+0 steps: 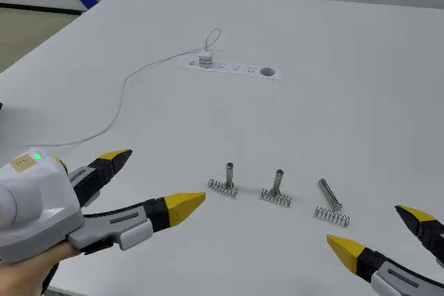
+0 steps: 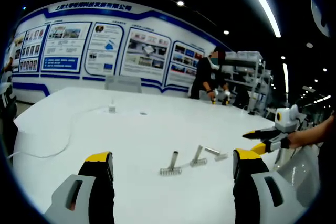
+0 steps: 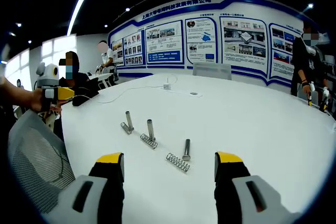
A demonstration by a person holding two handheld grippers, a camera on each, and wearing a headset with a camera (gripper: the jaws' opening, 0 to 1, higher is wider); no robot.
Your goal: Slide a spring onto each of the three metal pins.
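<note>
Holds the left tool (image 1: 163, 175) and the right tool (image 1: 364, 225) low over the white tabletop (image 1: 333, 67), both with jaws wide apart and nothing in them. Faces three pins in a row between the tools, the left pin (image 1: 229, 171) and middle pin (image 1: 278, 179) standing up, the right pin (image 1: 329, 193) maybe tipped over, each with a spring lying flat at its foot: left spring (image 1: 222, 188), middle spring (image 1: 276, 198), right spring (image 1: 331, 216). Looks like a job for the right tool first, with the right spring nearest, just ahead of it, long side lying across, not pointing up.
</note>
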